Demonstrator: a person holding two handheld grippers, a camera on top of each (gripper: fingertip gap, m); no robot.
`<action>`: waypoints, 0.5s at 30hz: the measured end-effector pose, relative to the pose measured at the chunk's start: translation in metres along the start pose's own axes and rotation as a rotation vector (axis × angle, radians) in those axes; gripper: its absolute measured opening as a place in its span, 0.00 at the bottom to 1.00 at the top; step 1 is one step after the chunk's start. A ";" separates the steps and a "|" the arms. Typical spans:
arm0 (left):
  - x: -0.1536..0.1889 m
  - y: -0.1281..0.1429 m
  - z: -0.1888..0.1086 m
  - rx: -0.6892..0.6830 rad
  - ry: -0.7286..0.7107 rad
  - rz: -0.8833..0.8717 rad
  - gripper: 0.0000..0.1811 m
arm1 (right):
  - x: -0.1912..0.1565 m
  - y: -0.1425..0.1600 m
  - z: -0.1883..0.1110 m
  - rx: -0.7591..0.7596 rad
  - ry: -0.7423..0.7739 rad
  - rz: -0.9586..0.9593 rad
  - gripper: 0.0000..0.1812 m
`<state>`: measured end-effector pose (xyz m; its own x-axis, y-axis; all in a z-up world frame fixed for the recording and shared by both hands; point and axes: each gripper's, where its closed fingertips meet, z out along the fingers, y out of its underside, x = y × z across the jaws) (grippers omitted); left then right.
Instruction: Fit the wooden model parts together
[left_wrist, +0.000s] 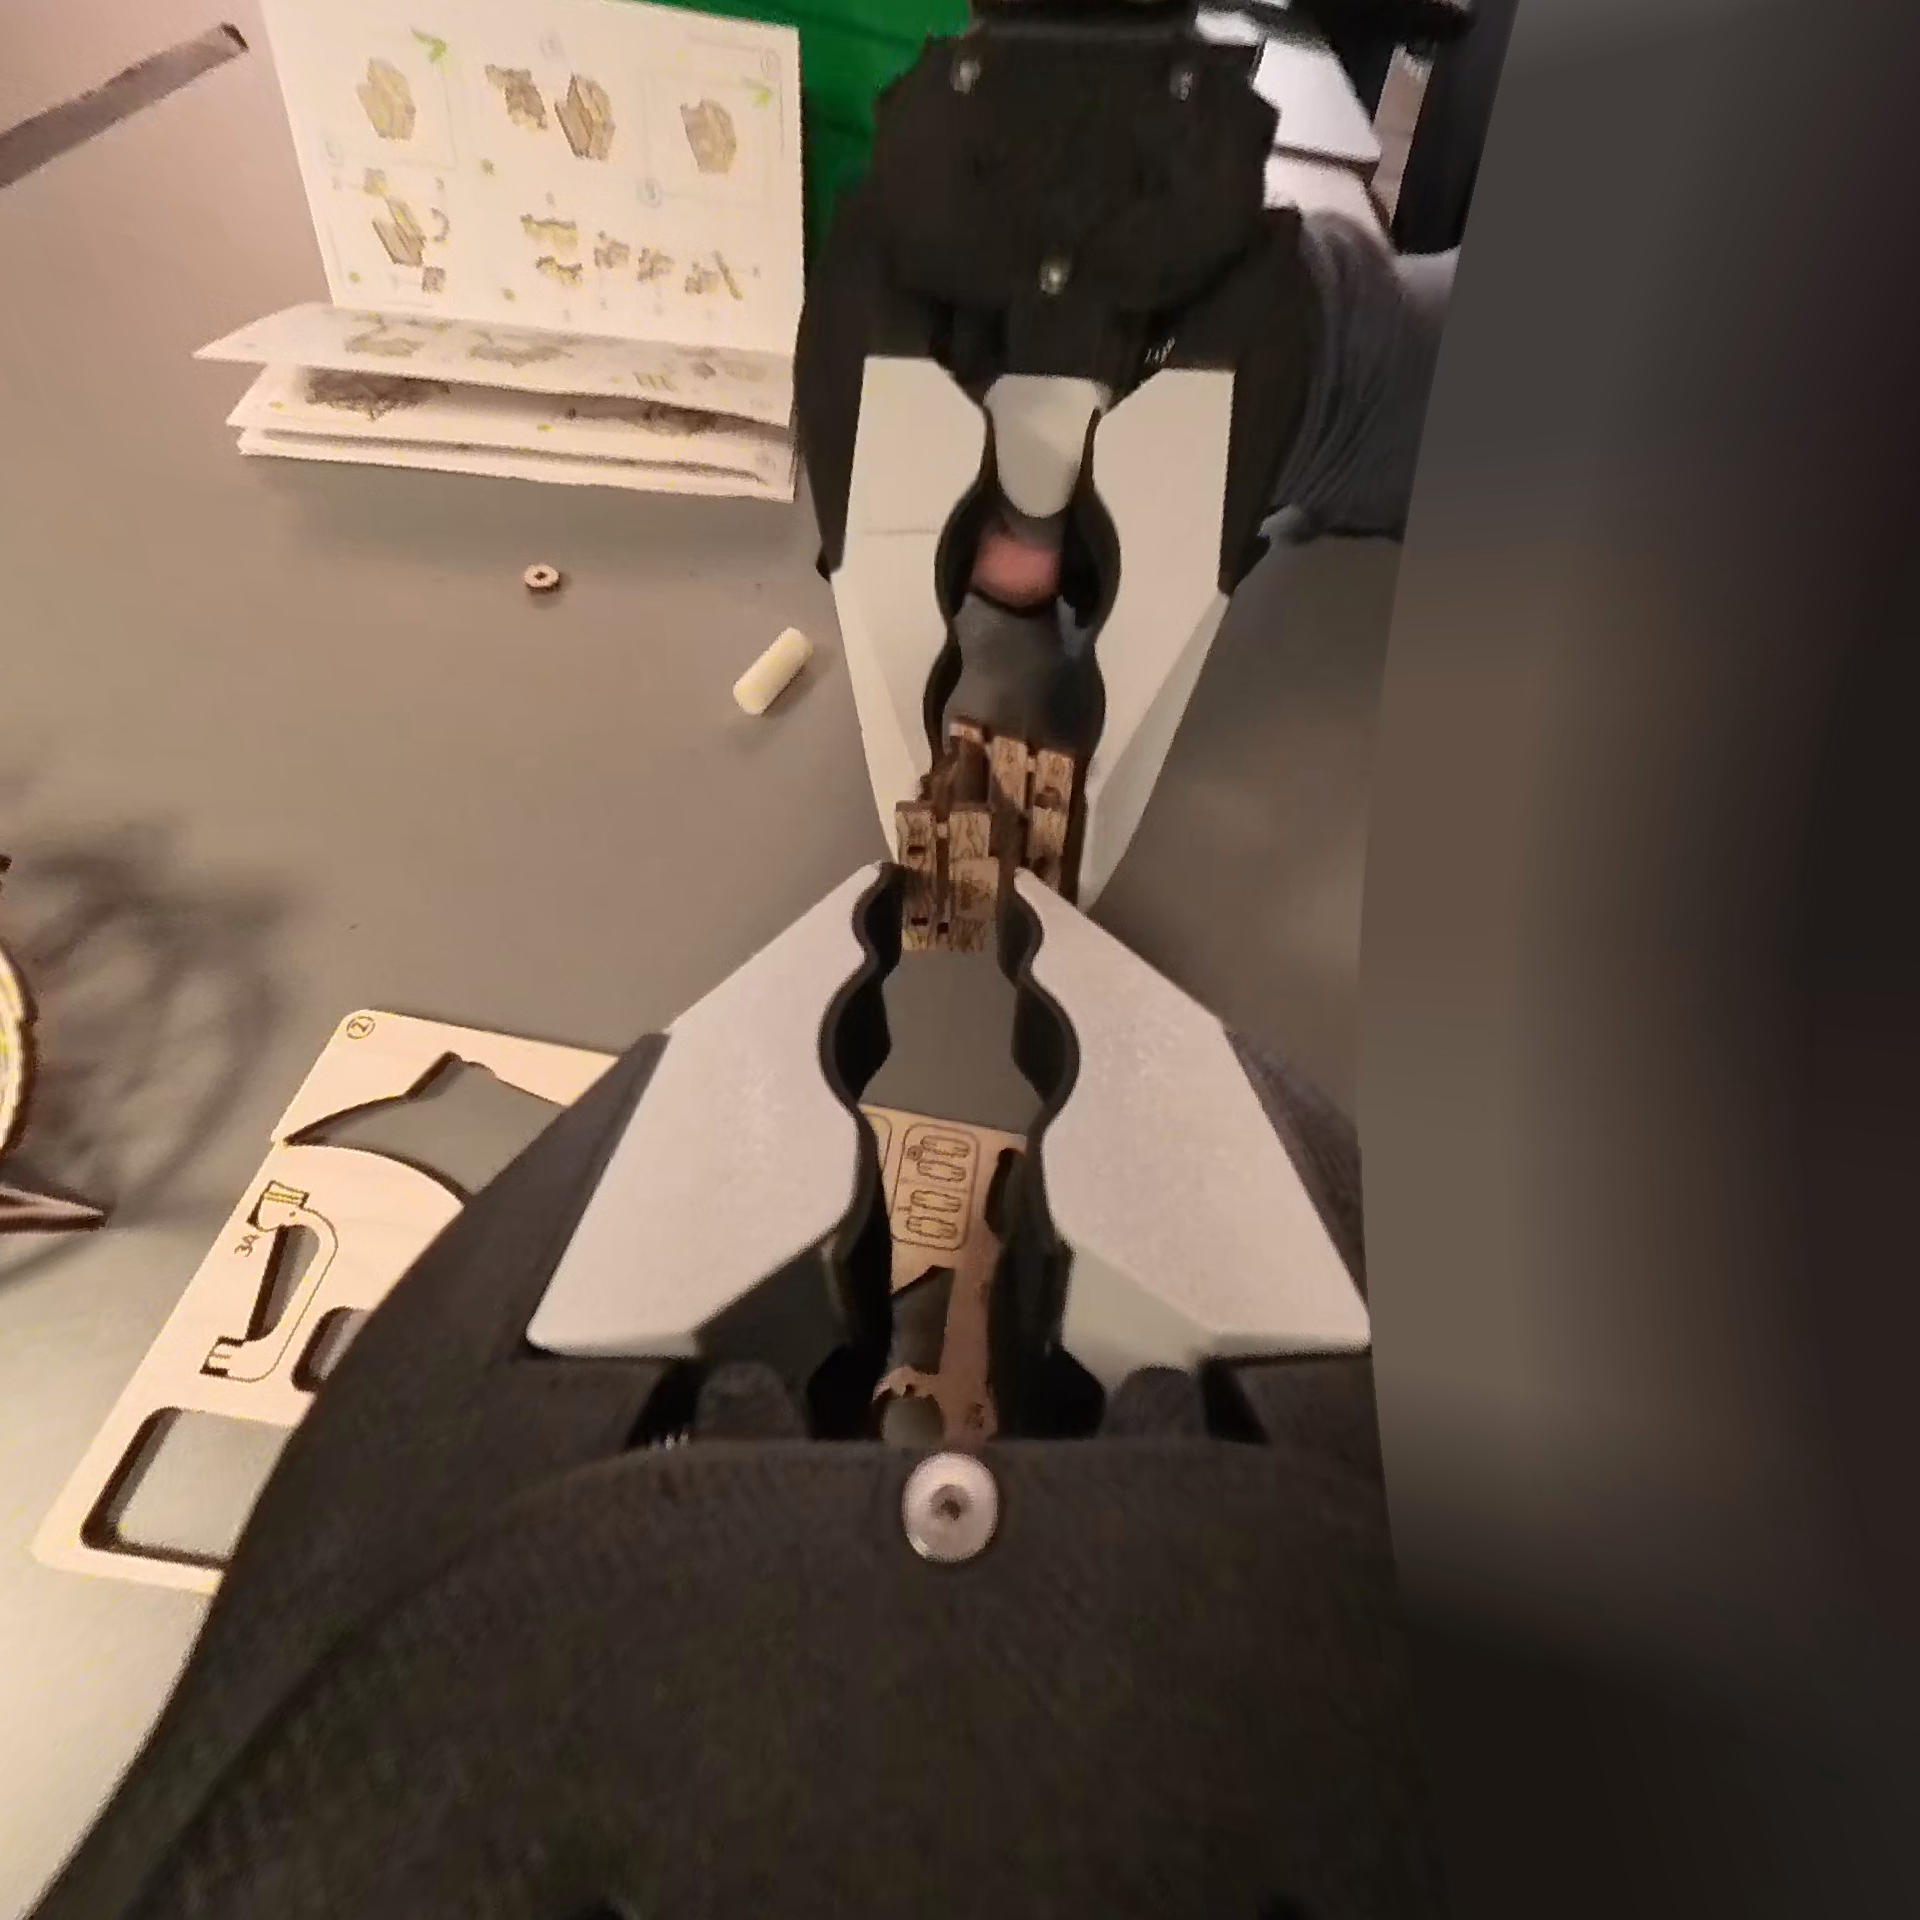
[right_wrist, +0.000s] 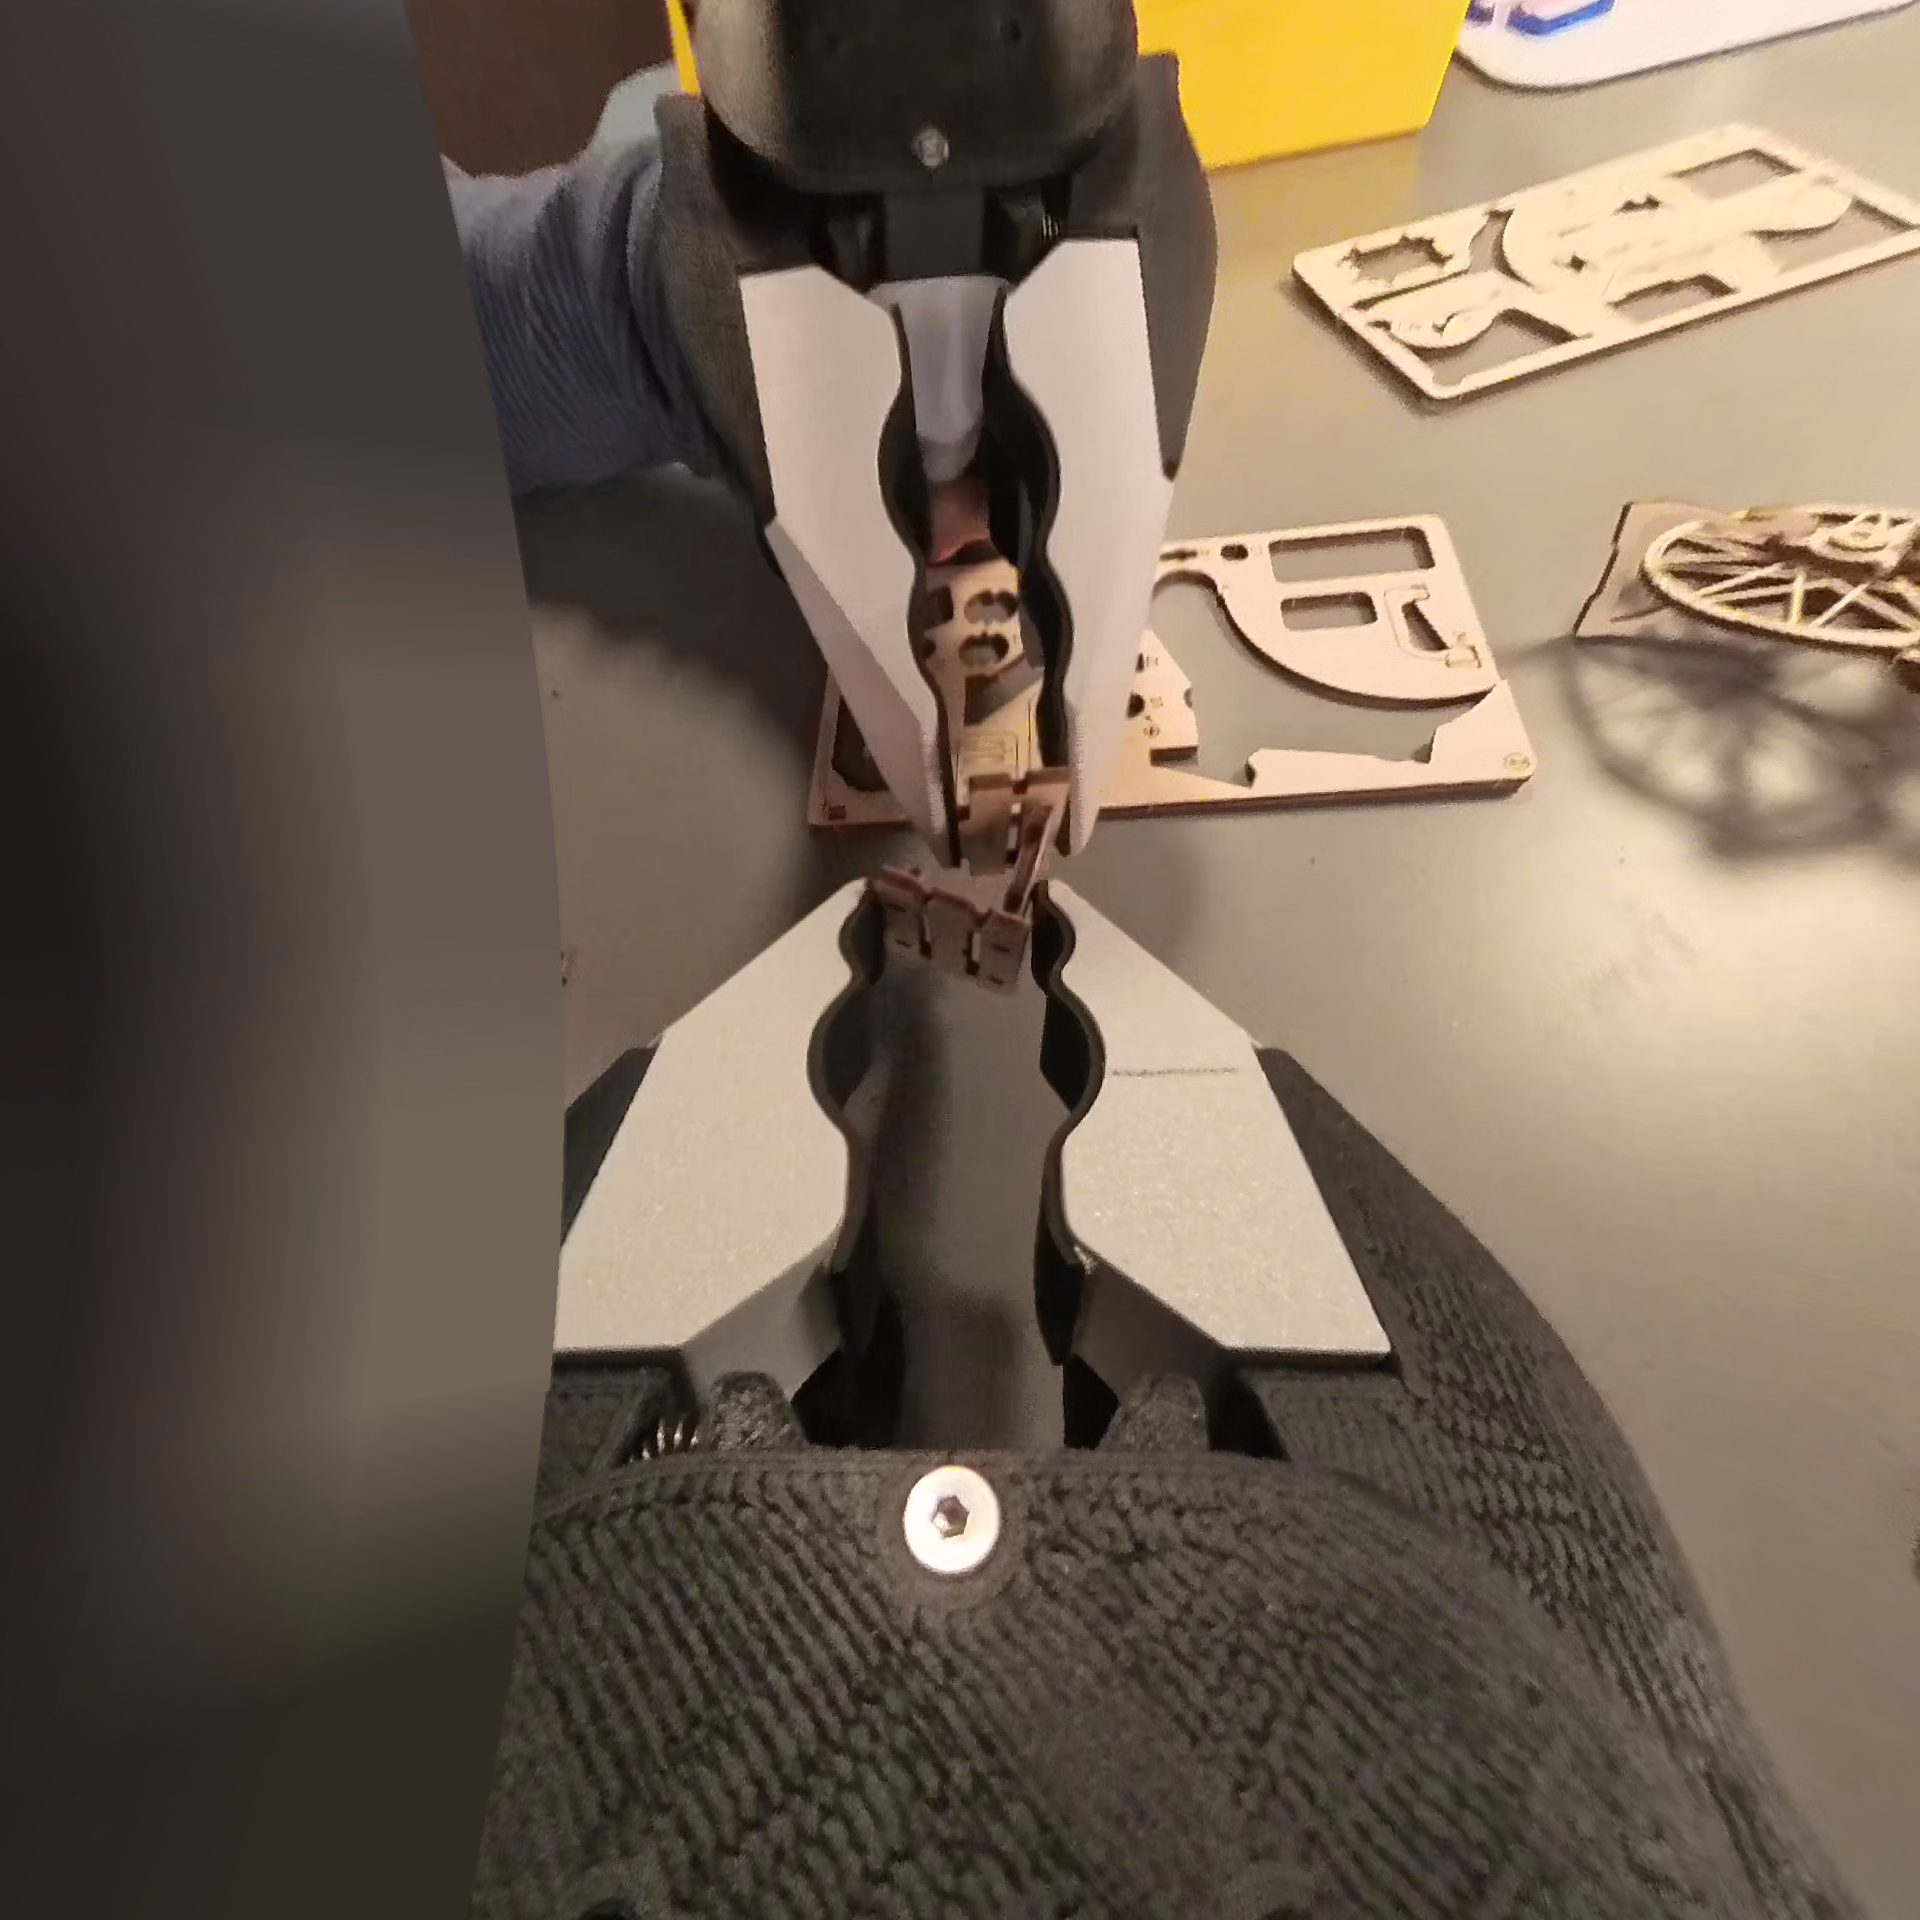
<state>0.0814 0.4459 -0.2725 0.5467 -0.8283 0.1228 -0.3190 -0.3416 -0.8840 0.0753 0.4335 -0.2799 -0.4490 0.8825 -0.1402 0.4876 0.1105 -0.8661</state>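
Only the right wrist view shows the spoked wheel (right_wrist: 1787, 597).

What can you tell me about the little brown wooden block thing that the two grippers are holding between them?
The small brown wooden model piece is built from several thin laser-cut plywood bits slotted together, with dark burnt edges, little notches and tiny holes. It hangs in the air above the grey table, not resting on it. The left gripper pinches its near end and the right gripper pinches the other end, tip to tip, so each seems to hold one part. Whether the parts are fully pushed together cannot be told.
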 end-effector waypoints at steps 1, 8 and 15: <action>0.000 0.003 0.002 -0.022 -0.005 0.005 0.10 | 0.000 0.003 0.001 -0.020 -0.004 0.012 0.16; 0.000 0.019 0.013 -0.138 -0.010 0.023 0.10 | -0.002 0.007 -0.002 -0.040 -0.048 0.100 0.23; 0.001 0.021 0.014 -0.153 -0.019 0.049 0.10 | 0.008 -0.006 -0.028 -0.014 0.013 0.179 0.14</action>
<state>0.0859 0.4442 -0.2969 0.5416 -0.8376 0.0718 -0.4590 -0.3661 -0.8095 0.0894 0.4529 -0.2626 -0.3444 0.8943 -0.2856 0.5697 -0.0428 -0.8208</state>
